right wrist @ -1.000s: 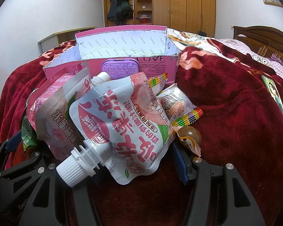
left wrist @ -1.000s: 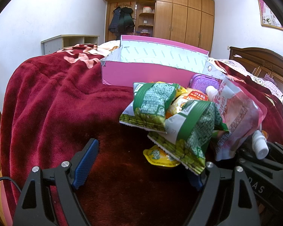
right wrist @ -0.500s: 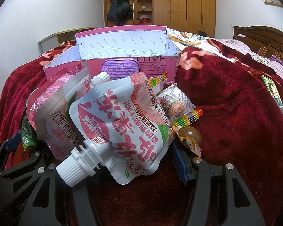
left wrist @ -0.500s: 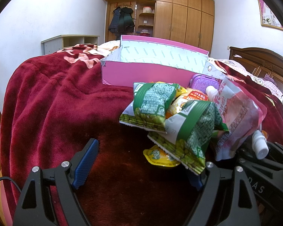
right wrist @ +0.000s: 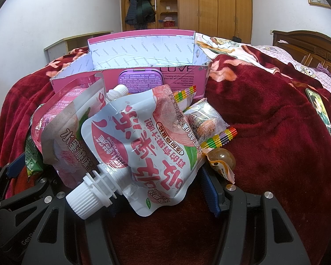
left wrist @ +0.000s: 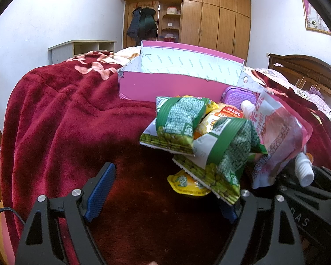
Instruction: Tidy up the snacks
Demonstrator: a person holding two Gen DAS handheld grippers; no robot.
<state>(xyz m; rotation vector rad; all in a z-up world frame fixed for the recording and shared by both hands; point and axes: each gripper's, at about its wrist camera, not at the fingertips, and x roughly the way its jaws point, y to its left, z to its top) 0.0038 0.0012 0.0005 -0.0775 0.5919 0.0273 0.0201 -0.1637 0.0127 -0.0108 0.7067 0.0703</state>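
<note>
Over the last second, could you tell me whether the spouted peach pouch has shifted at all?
No. The spouted peach pouch lies exactly as before against the pink box behind it, its white cap at the same spot.

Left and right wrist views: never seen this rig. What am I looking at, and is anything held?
No robot here: a person carries a hand-held gripper in each hand, each with a fisheye camera looking along its two fingers. The black arms with blue pads at the bottom of each picture are those fingers.

The left view shows the left hand-held gripper, open, beside a snack pile on a red blanket: green pea bags, a yellow jelly cup.

The right view shows the right hand-held gripper, jaws wide around a pink spouted pouch; whether the pads press on it cannot be told.

Behind the pile stands an open pink box.
</note>
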